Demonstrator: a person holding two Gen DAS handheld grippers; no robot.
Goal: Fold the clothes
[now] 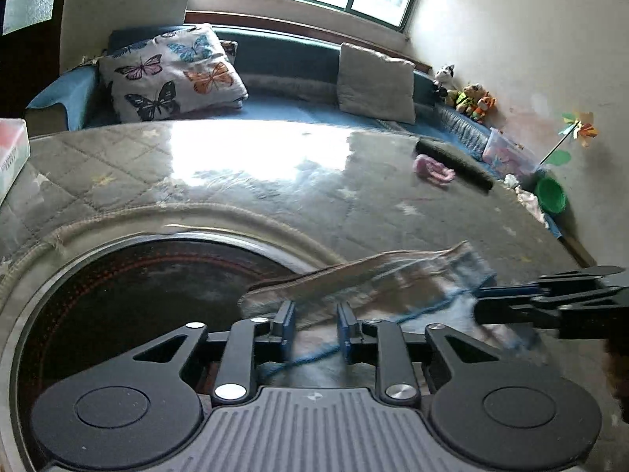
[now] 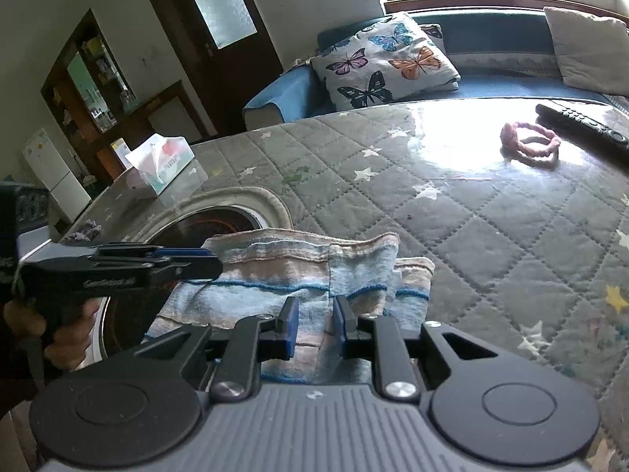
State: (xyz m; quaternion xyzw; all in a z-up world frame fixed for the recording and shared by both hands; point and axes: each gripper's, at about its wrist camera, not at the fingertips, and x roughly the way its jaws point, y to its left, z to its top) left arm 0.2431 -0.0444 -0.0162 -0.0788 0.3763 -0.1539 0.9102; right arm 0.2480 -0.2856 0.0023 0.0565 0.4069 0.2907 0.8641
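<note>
The quilted table (image 2: 491, 212) carries the striped cloth (image 2: 275, 275) at its near edge, partly over the round glass hob (image 1: 129, 299). We're mid-fold: the right gripper (image 2: 313, 324) pinches a raised ridge of cloth, while the left gripper (image 1: 313, 324) straddles the fabric; whether it grips, I can't tell. Next, I reckon, carry that edge across squarely.

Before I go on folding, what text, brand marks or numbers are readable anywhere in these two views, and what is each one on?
Nothing can be read with confidence.
Tissue box: printed characters on its side, too small and blurred.
Left tongs: embossed lettering along the black body, too blurred.
Grey housing of the right tongs: a small round emblem, no letters legible.
Remote control: button markings too small.
</note>
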